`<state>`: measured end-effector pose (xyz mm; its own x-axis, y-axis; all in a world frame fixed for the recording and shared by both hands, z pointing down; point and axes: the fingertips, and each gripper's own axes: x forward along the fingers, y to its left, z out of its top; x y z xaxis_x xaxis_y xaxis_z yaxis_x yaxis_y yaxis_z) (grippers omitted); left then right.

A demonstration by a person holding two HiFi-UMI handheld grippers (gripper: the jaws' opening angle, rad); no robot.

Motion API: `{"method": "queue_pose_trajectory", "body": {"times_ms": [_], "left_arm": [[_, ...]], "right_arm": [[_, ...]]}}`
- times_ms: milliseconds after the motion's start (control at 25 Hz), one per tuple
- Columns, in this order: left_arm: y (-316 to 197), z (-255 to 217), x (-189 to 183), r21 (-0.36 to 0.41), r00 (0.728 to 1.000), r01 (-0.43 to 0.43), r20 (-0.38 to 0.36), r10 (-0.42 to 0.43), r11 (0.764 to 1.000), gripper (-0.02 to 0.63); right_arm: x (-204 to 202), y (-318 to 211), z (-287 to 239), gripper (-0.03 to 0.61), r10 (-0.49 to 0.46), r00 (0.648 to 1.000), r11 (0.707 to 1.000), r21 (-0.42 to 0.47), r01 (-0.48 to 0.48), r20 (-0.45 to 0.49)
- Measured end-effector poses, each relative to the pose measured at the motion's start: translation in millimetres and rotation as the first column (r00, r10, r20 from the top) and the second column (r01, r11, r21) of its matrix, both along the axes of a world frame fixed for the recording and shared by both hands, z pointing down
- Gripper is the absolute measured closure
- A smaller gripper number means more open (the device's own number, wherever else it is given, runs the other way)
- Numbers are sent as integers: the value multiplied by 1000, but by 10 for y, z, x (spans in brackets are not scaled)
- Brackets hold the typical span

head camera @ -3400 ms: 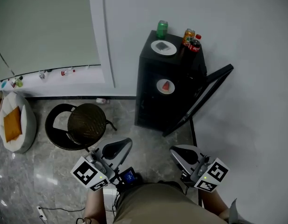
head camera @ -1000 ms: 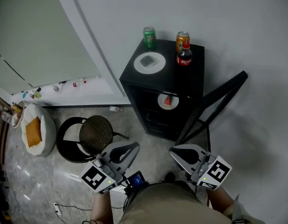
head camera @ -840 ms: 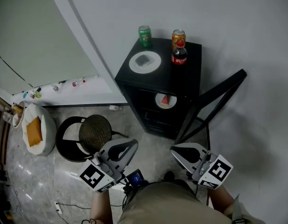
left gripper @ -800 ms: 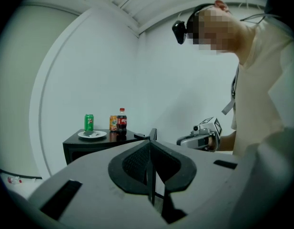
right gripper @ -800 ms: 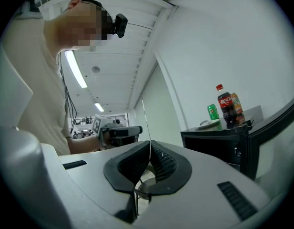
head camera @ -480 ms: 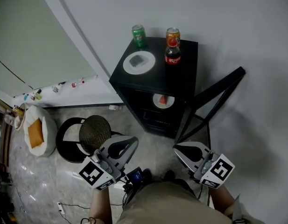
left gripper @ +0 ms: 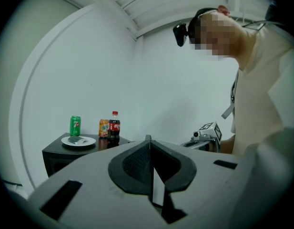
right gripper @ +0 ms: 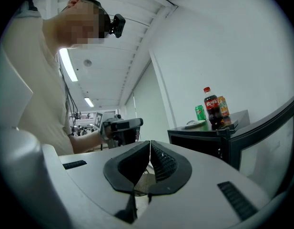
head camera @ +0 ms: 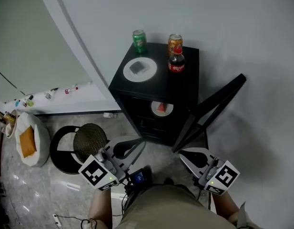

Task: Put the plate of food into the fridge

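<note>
The plate of food [head camera: 162,109] is seen unmoved inside the black mini fridge [head camera: 185,78], its door [head camera: 213,106] left open; left hand-held gripper [head camera: 137,143] and right hand-held gripper [head camera: 184,152] are kept closed, empty, well short of it: placing is judged done

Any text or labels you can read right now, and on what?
"7": on the green can.
Cola bottle: white script on the red label, too small to read.
Orange can: print blurred.
Marker cubes: patterns only, no words.
</note>
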<state>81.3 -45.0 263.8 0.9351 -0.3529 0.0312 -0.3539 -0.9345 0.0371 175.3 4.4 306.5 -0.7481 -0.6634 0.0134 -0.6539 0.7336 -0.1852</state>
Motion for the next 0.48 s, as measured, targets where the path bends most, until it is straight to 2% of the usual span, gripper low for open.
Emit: {"method": "queue_pose_trajectory", "body": {"times_ms": [480], "left_arm": [[-593, 172, -493, 6, 999, -47, 22, 47, 999, 604]], "right_arm": [[-569, -365, -34, 557, 75, 996, 997, -32, -76, -37]]}}
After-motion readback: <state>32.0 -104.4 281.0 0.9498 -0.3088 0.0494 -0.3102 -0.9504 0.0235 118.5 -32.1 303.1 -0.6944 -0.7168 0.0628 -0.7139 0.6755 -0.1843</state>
